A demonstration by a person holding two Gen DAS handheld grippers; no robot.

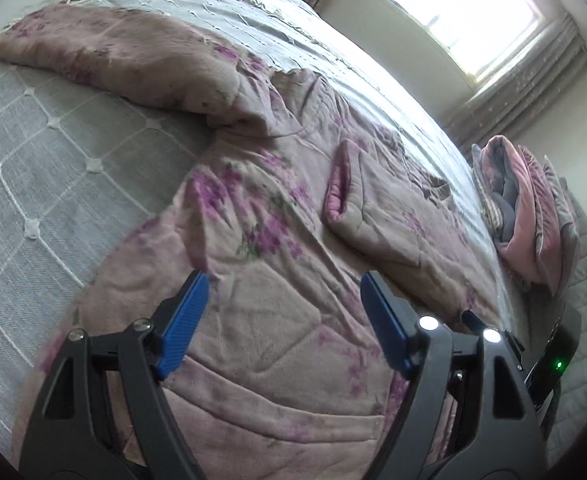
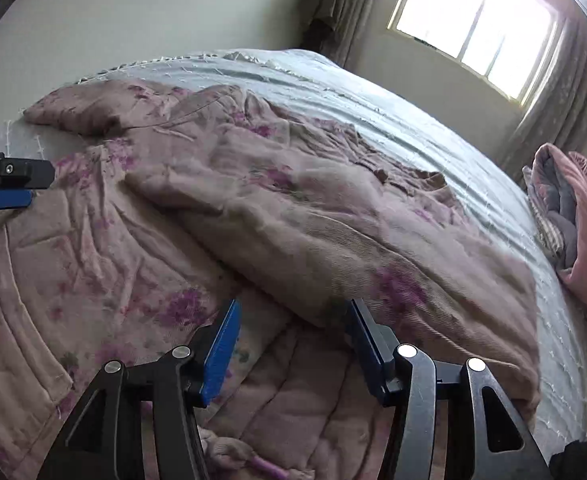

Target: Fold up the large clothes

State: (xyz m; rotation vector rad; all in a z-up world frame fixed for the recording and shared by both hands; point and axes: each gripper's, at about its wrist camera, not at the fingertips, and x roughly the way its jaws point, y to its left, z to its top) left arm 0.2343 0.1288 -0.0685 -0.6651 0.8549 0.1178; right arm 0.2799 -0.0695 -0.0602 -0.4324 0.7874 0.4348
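Note:
A large quilted garment (image 1: pixel 273 200) in dusty pink with purple flowers lies spread on the bed. One sleeve (image 1: pixel 113 56) stretches toward the far left, and a pocket with pink lining (image 1: pixel 341 184) faces up. My left gripper (image 1: pixel 284 280) hovers open over the garment's body, with nothing between its blue pads. In the right wrist view the other sleeve (image 2: pixel 293 208) lies folded diagonally across the garment (image 2: pixel 93 260). My right gripper (image 2: pixel 293 306) stands open just at this sleeve's near edge, and its pads press on nothing. The left gripper (image 2: pixel 5 196) shows at the left edge.
A grey bedspread (image 1: pixel 33 160) with a white diamond pattern covers the bed (image 2: pixel 413 128). A pile of folded pink and grey clothes (image 1: pixel 525 208) (image 2: pixel 581 220) sits at the bed's right side. A bright window (image 2: pixel 473 28) and curtains stand behind.

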